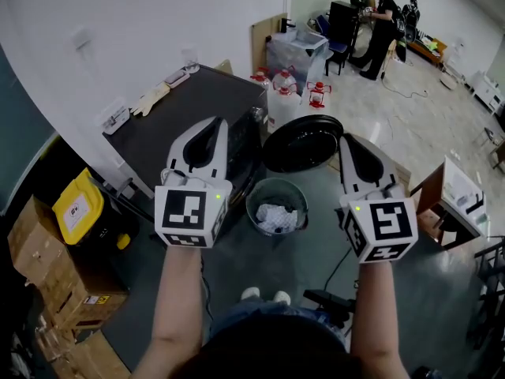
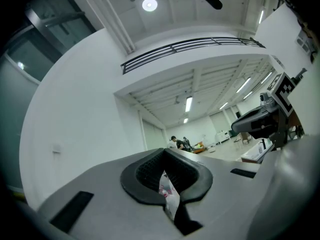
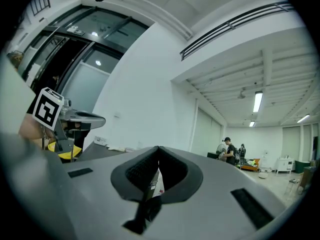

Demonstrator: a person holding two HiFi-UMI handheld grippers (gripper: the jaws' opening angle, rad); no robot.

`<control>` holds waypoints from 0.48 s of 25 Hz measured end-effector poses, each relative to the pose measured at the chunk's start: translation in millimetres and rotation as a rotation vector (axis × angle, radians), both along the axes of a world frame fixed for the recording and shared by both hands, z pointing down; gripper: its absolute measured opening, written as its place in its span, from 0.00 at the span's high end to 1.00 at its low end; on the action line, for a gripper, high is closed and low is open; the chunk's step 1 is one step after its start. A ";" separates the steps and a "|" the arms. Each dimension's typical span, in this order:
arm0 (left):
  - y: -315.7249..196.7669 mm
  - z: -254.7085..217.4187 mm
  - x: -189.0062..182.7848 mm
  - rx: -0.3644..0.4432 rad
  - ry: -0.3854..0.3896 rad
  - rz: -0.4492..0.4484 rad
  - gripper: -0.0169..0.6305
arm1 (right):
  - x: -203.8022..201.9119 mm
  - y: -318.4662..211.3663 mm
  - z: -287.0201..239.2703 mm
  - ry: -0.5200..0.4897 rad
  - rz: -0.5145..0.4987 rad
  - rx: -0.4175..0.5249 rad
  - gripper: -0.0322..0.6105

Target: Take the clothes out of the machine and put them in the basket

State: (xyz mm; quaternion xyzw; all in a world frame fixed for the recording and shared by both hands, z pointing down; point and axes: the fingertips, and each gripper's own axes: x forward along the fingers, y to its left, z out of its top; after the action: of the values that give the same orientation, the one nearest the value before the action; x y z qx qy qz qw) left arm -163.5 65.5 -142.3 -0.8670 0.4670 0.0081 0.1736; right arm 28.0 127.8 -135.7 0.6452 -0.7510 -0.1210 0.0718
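Hovering level, the left gripper and right gripper each had jaws pressed together, with nothing seen hanging from either. The grey basket sat below, midway between them and about equally near each, with white clothes inside.

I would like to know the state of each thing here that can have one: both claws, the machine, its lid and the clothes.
left claw: shut, nothing hanging from it
right claw: shut, nothing hanging from it
lid: open, tilted up behind the machine
machine: uncovered, clothes inside
clothes: crumpled, lying in the machine, not held
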 end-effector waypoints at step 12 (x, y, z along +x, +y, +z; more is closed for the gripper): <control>-5.6 -1.4 -27.3 0.024 -0.008 -0.017 0.97 | 35.9 16.8 -5.0 0.052 0.102 0.022 0.95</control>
State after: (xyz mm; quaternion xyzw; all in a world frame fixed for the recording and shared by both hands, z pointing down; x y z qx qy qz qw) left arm -190.8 59.9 -143.7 -0.8608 0.4737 0.0087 0.1858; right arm 63.9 144.6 -140.7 0.6799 -0.7138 -0.1421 0.0901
